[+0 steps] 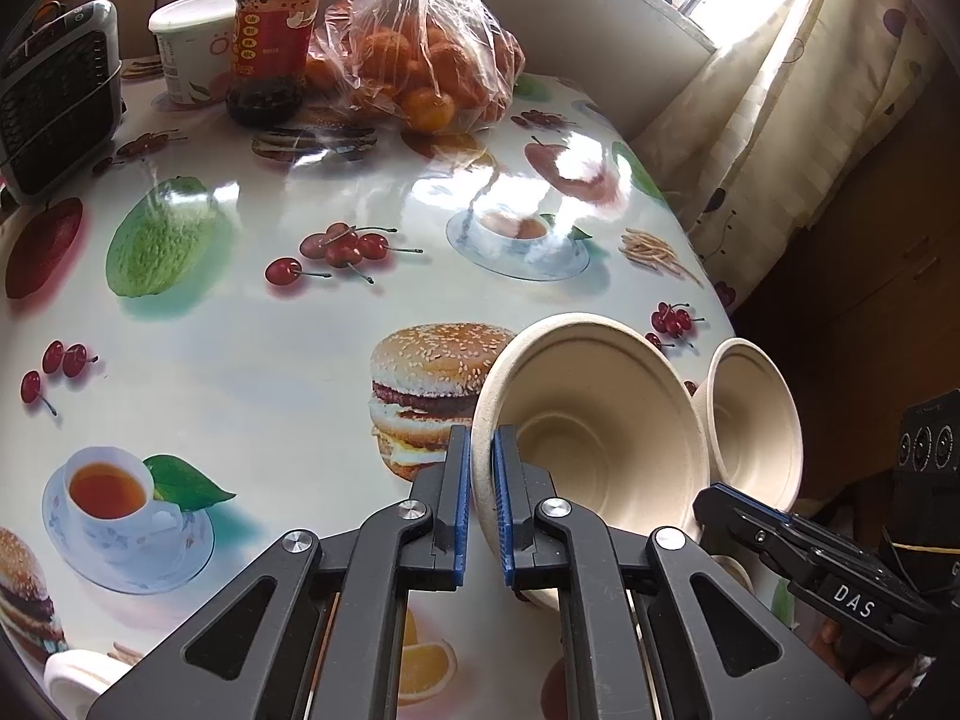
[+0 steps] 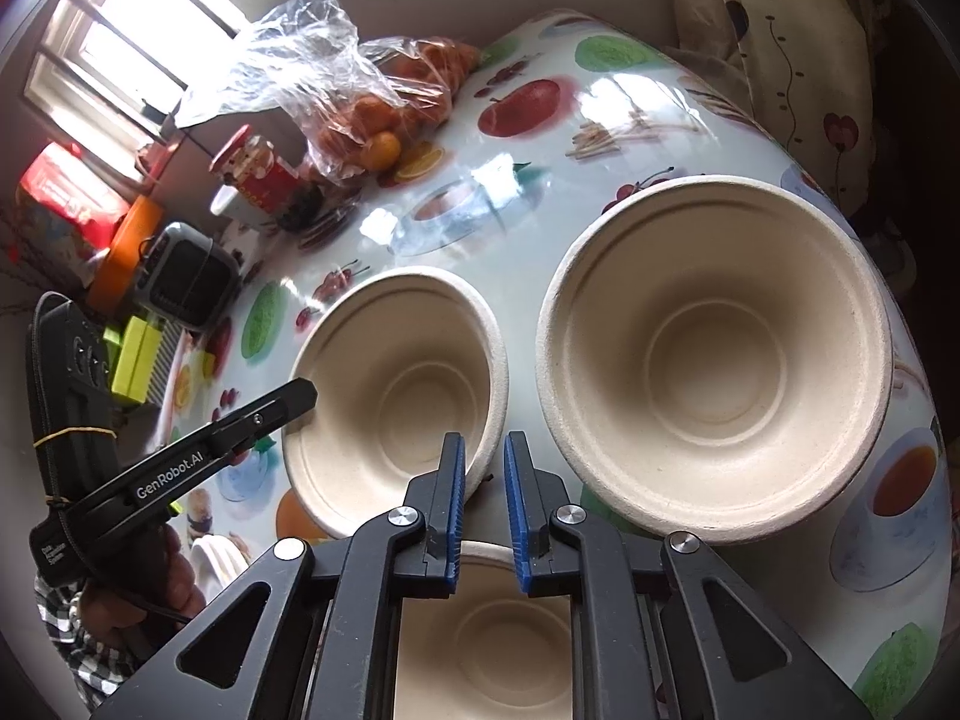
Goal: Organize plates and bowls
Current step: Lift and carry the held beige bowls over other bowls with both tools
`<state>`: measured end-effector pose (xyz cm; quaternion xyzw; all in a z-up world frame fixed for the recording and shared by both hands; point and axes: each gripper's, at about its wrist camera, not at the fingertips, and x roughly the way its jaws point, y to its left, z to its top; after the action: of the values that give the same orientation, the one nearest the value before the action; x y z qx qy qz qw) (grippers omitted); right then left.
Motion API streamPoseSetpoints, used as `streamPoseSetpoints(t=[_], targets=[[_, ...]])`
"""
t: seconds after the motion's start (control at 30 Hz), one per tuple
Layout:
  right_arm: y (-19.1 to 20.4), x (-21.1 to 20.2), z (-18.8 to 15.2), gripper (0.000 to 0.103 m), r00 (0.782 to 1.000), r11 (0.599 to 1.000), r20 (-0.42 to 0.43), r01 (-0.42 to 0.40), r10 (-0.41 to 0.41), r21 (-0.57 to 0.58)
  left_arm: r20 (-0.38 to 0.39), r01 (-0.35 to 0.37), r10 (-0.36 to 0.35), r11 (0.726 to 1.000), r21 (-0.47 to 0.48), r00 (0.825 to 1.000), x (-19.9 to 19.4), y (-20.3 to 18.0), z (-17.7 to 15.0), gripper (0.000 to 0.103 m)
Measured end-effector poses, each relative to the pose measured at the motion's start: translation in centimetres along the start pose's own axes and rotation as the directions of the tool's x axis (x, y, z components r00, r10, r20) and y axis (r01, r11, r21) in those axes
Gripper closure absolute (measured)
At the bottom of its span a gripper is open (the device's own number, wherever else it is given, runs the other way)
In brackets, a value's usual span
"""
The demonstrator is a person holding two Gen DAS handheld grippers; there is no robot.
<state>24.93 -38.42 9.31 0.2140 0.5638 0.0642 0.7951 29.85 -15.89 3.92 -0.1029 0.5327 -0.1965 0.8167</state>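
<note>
Three beige pulp bowls are in play. My left gripper (image 1: 480, 468) is shut on the rim of one bowl (image 1: 600, 420) and holds it tilted above the table; in the right wrist view this bowl (image 2: 396, 384) is at centre left with the left gripper's finger on its rim. A larger bowl (image 2: 714, 354) stands on the table to its right; it also shows in the left wrist view (image 1: 756, 420). My right gripper (image 2: 483, 456) has its jaws a small gap apart with nothing between them, above a third bowl (image 2: 480, 630). It shows at the right edge of the left wrist view (image 1: 720, 501).
A round table with a glossy fruit-print cover (image 1: 270, 330). At its far side stand a bag of oranges (image 1: 420, 60), a sauce jar (image 1: 276, 36), a white tub (image 1: 192, 48) and a small dark heater (image 1: 54, 96). A curtain (image 1: 780, 120) hangs beyond the right edge.
</note>
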Motion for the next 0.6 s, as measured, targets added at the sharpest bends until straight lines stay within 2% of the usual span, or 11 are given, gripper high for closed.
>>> streamPoseSetpoints(t=[0.6], targets=[[0.3, -1.3, -0.5, 0.091, 0.999, 1.000, 0.049, -0.022, 0.022, -0.015, 0.026, -0.005, 0.004, 1.000, 0.024, 1.000, -1.2, -0.6, -0.1, 0.095]])
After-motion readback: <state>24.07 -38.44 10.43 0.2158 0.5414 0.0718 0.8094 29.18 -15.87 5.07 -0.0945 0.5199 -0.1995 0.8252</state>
